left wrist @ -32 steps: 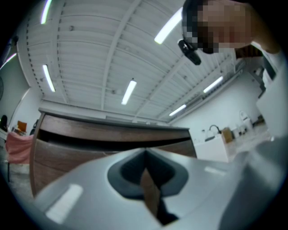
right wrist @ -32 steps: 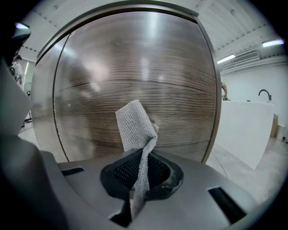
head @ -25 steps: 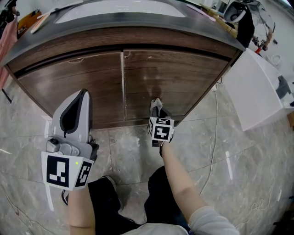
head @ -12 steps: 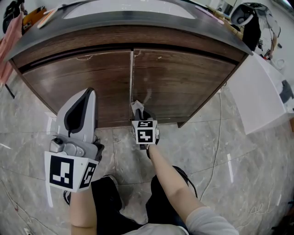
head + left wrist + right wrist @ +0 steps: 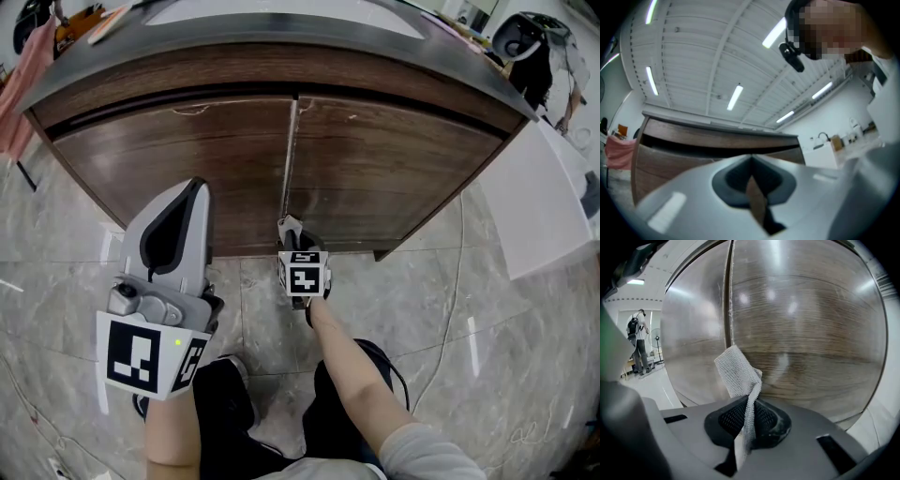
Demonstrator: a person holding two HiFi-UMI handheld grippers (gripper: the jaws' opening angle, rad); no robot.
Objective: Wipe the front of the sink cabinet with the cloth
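2 tools: right tool [image 5: 747,420] clamps cloth [image 5: 738,371] by sink cabinet [image 5: 394,178] door seam [image 5: 289,169] to wipe; left tool [image 5: 751,180] closed empty, aside.

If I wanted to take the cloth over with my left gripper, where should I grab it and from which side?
Probably the free upper end of the cloth, which stands out past the right gripper shut on its lower part. Come in from the left, alongside the cabinet door, closing across the folded flap; the door sits close behind it.
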